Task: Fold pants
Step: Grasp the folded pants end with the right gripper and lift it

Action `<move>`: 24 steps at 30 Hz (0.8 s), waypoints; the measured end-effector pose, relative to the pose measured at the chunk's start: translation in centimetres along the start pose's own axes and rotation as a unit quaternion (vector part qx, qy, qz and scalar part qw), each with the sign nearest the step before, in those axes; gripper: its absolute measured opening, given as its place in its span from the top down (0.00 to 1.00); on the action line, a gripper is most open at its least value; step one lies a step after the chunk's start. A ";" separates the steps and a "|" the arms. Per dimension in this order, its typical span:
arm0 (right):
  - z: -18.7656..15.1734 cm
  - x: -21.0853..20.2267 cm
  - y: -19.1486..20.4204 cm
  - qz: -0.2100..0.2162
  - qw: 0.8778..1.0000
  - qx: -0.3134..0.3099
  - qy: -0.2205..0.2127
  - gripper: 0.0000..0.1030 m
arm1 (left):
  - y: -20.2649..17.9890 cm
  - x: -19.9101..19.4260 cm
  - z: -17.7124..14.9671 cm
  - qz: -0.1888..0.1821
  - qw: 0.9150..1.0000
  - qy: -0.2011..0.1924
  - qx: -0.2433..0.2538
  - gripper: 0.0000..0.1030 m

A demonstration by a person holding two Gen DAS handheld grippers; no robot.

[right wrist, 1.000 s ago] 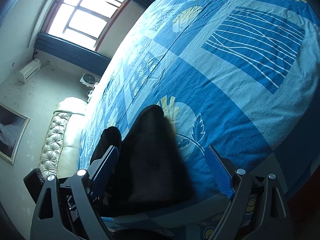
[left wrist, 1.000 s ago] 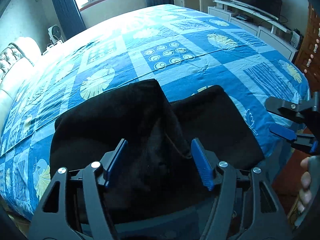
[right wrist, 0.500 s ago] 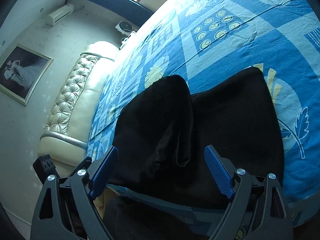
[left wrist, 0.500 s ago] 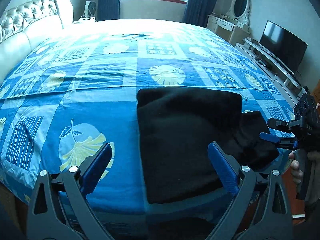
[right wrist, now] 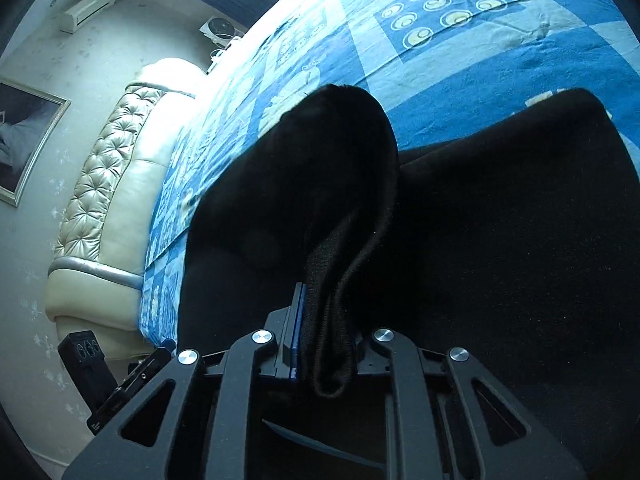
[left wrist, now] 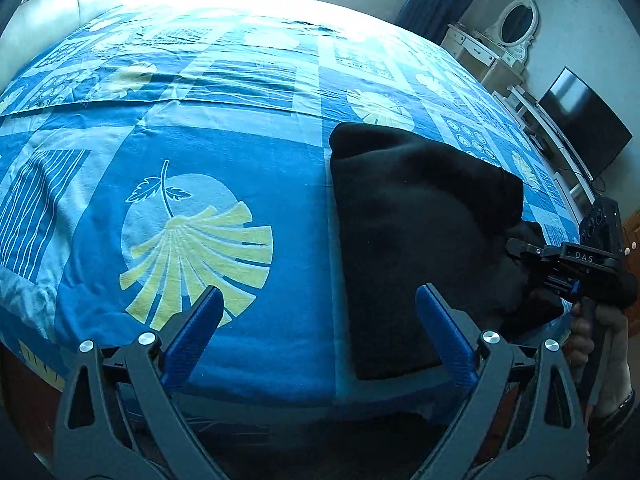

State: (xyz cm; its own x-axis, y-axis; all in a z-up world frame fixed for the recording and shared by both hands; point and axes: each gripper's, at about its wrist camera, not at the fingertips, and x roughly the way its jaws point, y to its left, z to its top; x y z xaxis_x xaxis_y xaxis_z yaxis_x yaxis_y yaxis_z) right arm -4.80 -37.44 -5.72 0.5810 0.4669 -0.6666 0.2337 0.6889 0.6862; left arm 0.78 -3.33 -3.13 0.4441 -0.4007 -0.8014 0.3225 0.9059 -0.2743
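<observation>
Black pants (left wrist: 408, 232) lie folded on the near right part of the blue patterned bed (left wrist: 200, 160). My left gripper (left wrist: 320, 340) is open and empty, above the bed's front edge just left of the pants. In the right wrist view my right gripper (right wrist: 324, 332) is shut on a raised fold of the pants (right wrist: 332, 280), with the rest of the pants (right wrist: 520, 260) spread to the right. The right gripper also shows at the right edge of the left wrist view (left wrist: 520, 250), at the pants' right side.
A cream tufted headboard (right wrist: 108, 200) stands at the bed's left end. A white dresser with an oval mirror (left wrist: 508, 36) and a TV (left wrist: 580, 124) on a low cabinet stand along the right wall. The left gripper's body (right wrist: 96, 372) shows low left.
My right gripper has closed on a fold of the pants. My left gripper has swung left, so the pants now sit to its right.
</observation>
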 end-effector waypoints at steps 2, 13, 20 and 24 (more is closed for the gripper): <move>0.2 -2.2 1.0 0.008 1.000 -0.015 -0.025 0.87 | 0.0 -0.4 0.2 -0.010 1.000 -0.004 -0.002 0.06; -0.4 -9.2 -3.7 -0.037 0.997 -0.011 -0.072 0.88 | -3.1 0.4 0.7 -0.046 0.999 0.004 -0.004 0.06; -1.7 -6.5 -9.4 -0.025 0.997 0.053 -0.051 0.88 | -5.7 1.9 -0.2 -0.038 0.999 0.013 0.025 0.06; -1.8 -6.5 -9.6 -0.016 0.997 0.054 -0.051 0.88 | -6.2 2.0 -0.5 -0.029 0.999 0.010 0.039 0.06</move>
State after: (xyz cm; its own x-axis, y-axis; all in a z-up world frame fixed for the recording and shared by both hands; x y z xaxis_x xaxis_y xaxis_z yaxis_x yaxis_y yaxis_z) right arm -12.23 -46.17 -8.48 0.6473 0.3834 -0.6588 0.3329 0.6353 0.6968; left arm -0.72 -9.66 -3.31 0.4057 -0.4481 -0.7967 0.4120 0.8677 -0.2782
